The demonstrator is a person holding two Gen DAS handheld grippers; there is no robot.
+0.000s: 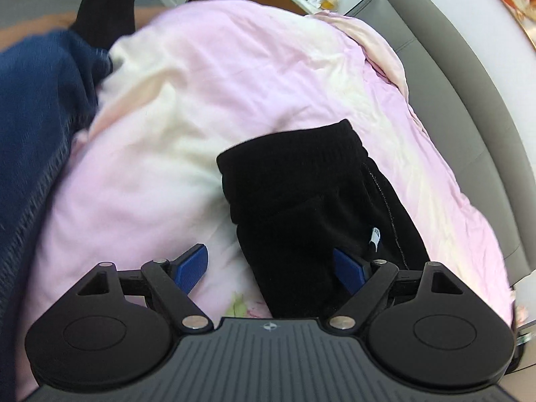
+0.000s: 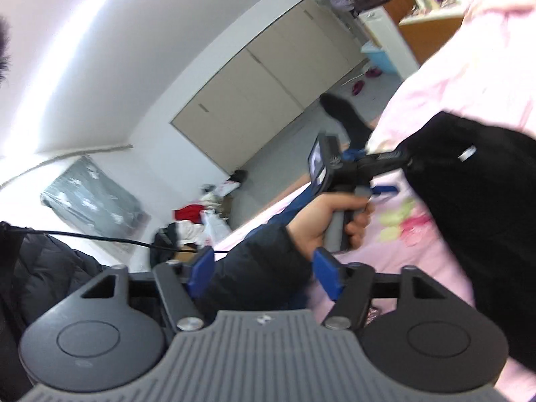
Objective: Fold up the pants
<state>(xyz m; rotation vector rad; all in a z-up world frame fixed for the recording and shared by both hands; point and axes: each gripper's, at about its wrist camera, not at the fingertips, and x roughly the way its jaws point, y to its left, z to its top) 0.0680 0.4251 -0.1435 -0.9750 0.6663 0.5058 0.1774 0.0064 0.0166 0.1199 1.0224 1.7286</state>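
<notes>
Black pants (image 1: 301, 201) lie folded into a compact stack on the pink quilt (image 1: 201, 100), with the ribbed waistband on the far side. In the left wrist view my left gripper (image 1: 269, 268) is open wide over the near end of the stack. Its right pad (image 1: 348, 269) rests over the black cloth and its left pad (image 1: 191, 268) over bare quilt. The right wrist view shows the same pants (image 2: 469, 201) at right, with a hand (image 2: 335, 224) holding the left gripper (image 2: 398, 172) at their edge. My right gripper (image 2: 264, 273) is off the bed's side, open, with nothing gripped.
A grey padded headboard (image 1: 452, 83) runs along the right of the bed. A person's leg in blue cloth (image 1: 33, 134) with a black sock (image 1: 100, 0) is at the left. Beige wardrobe doors (image 2: 261, 83) and a clothes pile on the floor (image 2: 197, 217) lie beyond the bed.
</notes>
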